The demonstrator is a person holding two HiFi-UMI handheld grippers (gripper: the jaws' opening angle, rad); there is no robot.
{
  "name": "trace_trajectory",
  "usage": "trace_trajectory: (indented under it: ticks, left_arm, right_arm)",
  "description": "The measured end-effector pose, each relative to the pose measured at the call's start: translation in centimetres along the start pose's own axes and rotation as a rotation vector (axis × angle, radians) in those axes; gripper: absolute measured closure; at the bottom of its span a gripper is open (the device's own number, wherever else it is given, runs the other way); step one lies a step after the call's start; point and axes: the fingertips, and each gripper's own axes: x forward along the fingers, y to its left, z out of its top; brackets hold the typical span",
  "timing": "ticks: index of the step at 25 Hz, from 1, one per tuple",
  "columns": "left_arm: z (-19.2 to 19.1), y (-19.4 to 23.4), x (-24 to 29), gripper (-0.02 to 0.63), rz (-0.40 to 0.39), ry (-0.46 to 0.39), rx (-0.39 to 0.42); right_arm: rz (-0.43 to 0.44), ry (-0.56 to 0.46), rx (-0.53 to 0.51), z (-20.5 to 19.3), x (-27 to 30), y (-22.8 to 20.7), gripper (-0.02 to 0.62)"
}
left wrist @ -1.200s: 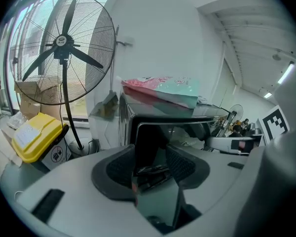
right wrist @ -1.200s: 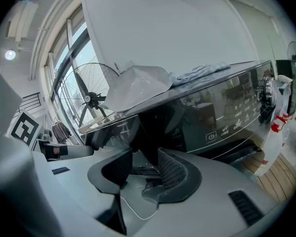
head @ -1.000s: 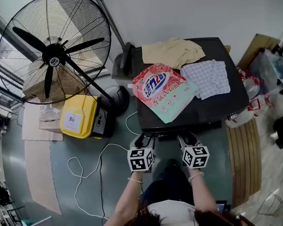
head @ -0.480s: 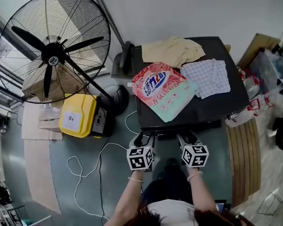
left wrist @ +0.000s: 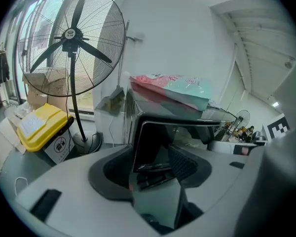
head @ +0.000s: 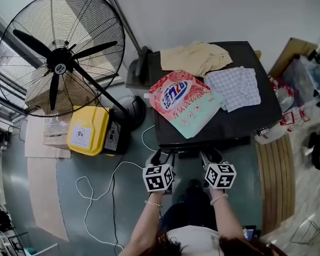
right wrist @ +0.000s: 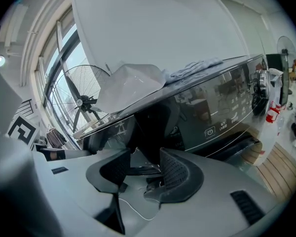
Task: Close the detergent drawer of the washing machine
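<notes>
The black washing machine [head: 240,122] stands ahead of me with its glossy control front [right wrist: 217,110] facing me. A dark drawer front [right wrist: 155,127] juts from the panel's left part, seen low between both grippers in the head view. My left gripper [head: 159,160] sits at the machine's front left corner [left wrist: 148,137]. Its jaws are opening [left wrist: 150,168], and the pads touch nothing. My right gripper [head: 210,158] is just right of it. Its jaws [right wrist: 144,171] stand open, with the drawer front beyond the pads and nothing held.
On the machine's top lie a pink-and-green detergent bag [head: 184,103], a beige cloth [head: 194,57] and a checked cloth [head: 234,87]. A big floor fan [head: 61,52], a yellow box [head: 88,131] and a white cable [head: 109,183] are at the left. A wooden board [head: 274,177] lies at the right.
</notes>
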Motion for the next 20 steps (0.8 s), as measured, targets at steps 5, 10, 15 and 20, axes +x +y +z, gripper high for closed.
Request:
trace_trajectory:
  ticks: [5,10,15,20]
  left_arm:
    - [0.0,0.1,0.1,0.367,-0.003,0.003,-0.012]
    - [0.6,0.4,0.9,0.360,0.017,0.012,-0.024]
    - [0.9,0.4,1.1,0.365,0.006,0.014,-0.017]
    - [0.7,0.6,1.0,0.373,0.021,-0.002,-0.034]
  right_arm:
    - [0.004,0.005,0.027,-0.1,0.1,0.0,0.387]
    - [-0.024,-0.003,0.077,0.4,0.8,-0.4,0.387]
    - [-0.053,-0.017,0.086,0.6,0.8,-0.4,0.383]
    - [-0.035,-0.019,0.082,0.5,0.9,-0.3,0.387]
